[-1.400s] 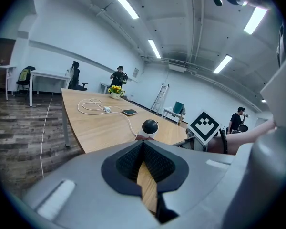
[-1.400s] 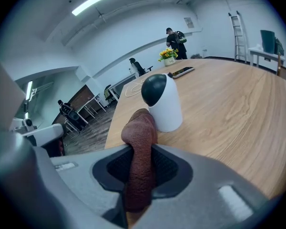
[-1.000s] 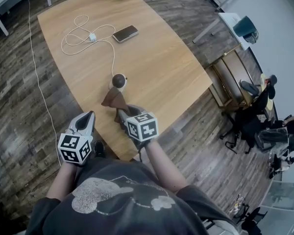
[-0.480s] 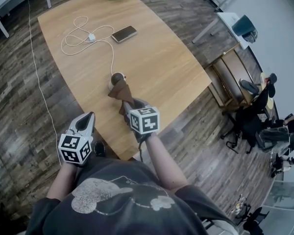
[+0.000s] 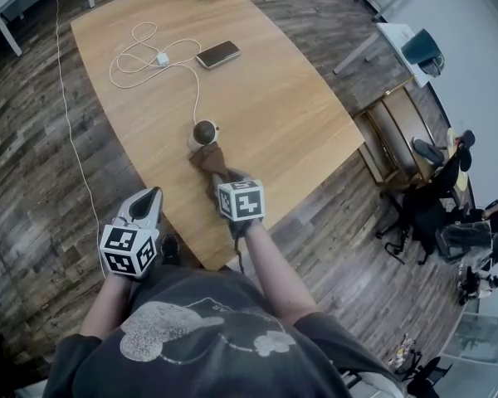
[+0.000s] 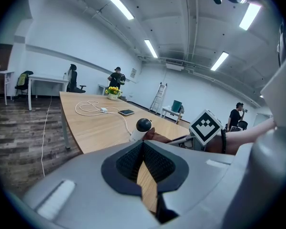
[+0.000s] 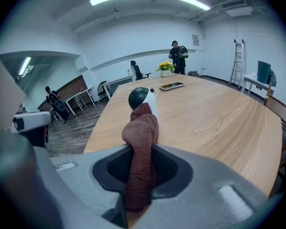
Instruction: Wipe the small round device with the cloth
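— Head view?
— The small round device (image 5: 204, 133) stands on the table (image 5: 274, 89), towards its near end. The brown cloth (image 5: 210, 159) seems to touch it, though it's small here. The left gripper (image 5: 148, 197) is by the table's near edge.
— Left gripper view?
— Jaws pressed together, nothing between.
— Right gripper view?
— The right gripper (image 7: 142, 151) clamps the cloth, whose bunched end is against the device.

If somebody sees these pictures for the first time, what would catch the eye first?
First, the brown cloth clamped in the right tongs, its end at the foot of the small round device near the front of the wooden table. Next, the left tongs, shut and empty, held beside the table's near edge.
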Demonstrator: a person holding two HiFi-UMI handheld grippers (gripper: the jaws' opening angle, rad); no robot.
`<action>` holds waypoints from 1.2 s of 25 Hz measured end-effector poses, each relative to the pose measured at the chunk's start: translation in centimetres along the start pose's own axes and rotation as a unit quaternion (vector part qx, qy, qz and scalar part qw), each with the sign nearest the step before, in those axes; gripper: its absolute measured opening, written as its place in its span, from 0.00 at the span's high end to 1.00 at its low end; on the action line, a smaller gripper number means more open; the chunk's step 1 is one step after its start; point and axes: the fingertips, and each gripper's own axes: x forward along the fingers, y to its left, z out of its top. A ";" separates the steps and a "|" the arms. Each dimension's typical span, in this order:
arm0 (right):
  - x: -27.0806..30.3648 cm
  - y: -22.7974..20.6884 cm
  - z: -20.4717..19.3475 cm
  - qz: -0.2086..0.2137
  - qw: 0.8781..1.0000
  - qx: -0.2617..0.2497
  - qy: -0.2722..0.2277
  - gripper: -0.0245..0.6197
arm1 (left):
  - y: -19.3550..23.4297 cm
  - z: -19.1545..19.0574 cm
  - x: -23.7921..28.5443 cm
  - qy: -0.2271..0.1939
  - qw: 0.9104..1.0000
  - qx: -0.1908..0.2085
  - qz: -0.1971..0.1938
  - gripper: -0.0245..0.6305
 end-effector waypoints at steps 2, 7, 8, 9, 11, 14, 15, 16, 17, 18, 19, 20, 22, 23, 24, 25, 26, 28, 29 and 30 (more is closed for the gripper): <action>0.3 0.0 -0.6 0.001 1.000 0.003 0.007 0.84 | 0.1 -0.2 0.0 0.002 1.000 -0.002 0.001 0.93; 0.6 0.0 -1.4 0.009 1.000 0.009 0.021 0.84 | 0.0 -0.4 0.3 0.007 1.000 -0.003 0.000 0.93; 0.5 0.0 -1.4 0.011 1.000 0.009 0.021 0.84 | -0.1 -0.4 0.4 0.007 1.000 -0.002 -0.001 0.93; 0.4 0.0 -1.4 0.012 1.000 0.010 0.020 0.84 | -0.3 -0.3 0.5 0.007 1.000 -0.001 -0.002 0.93; -0.2 -0.1 -1.2 0.015 1.000 0.012 0.014 0.84 | -0.6 -0.1 0.7 0.005 1.000 0.000 -0.003 0.93; -2.0 -0.4 -0.8 0.022 1.000 0.018 -0.002 0.84 | -0.9 0.4 1.1 -0.001 1.000 0.002 -0.005 0.93; -2.7 -0.7 -0.6 0.022 1.000 0.020 -0.008 0.84 | -1.0 0.7 1.2 -0.003 1.000 0.005 -0.006 0.93; -3.3 -1.0 -0.3 0.021 0.999 0.020 -0.015 0.84 | -1.0 1.0 1.4 -0.006 1.000 0.009 -0.007 0.93; -3.8 -1.4 0.0 0.018 0.999 0.020 -0.022 0.84 | -1.0 1.4 1.5 -0.009 1.000 0.013 -0.007 0.93; -4.3 -1.8 0.5 0.015 0.999 0.021 -0.030 0.84 | -1.0 1.9 1.7 -0.014 1.000 0.016 -0.007 0.93; -4.7 -2.2 1.0 0.012 0.999 0.022 -0.038 0.84 | -1.0 2.4 1.9 -0.019 1.000 0.019 -0.007 0.93; -5.0 -2.6 1.7 0.010 0.999 0.023 -0.047 0.84 | -1.1 2.9 2.0 -0.024 0.999 0.021 -0.006 0.93; -5.4 -3.4 3.3 0.007 0.998 0.025 -0.065 0.84 | -1.3 3.8 2.3 -0.033 0.999 0.023 -0.005 0.93; -5.6 -3.7 4.2 0.006 0.997 0.025 -0.076 0.84 | -1.4 4.1 2.5 -0.037 0.999 0.023 -0.004 0.93; -5.7 -4.1 5.2 0.004 0.996 0.025 -0.087 0.84 | -1.5 4.4 2.6 -0.039 0.999 0.022 -0.003 0.93; -5.8 -4.4 6.3 0.003 0.995 0.023 -0.098 0.84 | -1.6 4.6 2.6 -0.041 0.999 0.022 -0.003 0.93; -5.9 -4.7 7.3 0.002 0.994 0.020 -0.109 0.84 | -1.7 4.7 2.6 -0.041 0.999 0.021 -0.002 0.93; -5.7 -5.2 8.9 0.002 0.992 0.014 -0.126 0.84 | -2.0 4.5 2.6 -0.040 0.999 0.022 0.000 0.93; -5.4 -5.4 9.4 0.004 0.991 0.012 -0.131 0.84 | -2.0 4.4 2.6 -0.039 0.999 0.022 0.002 0.93; -5.0 -5.6 9.9 0.007 0.991 0.012 -0.133 0.84 | -2.1 4.3 2.5 -0.038 0.999 0.022 0.005 0.93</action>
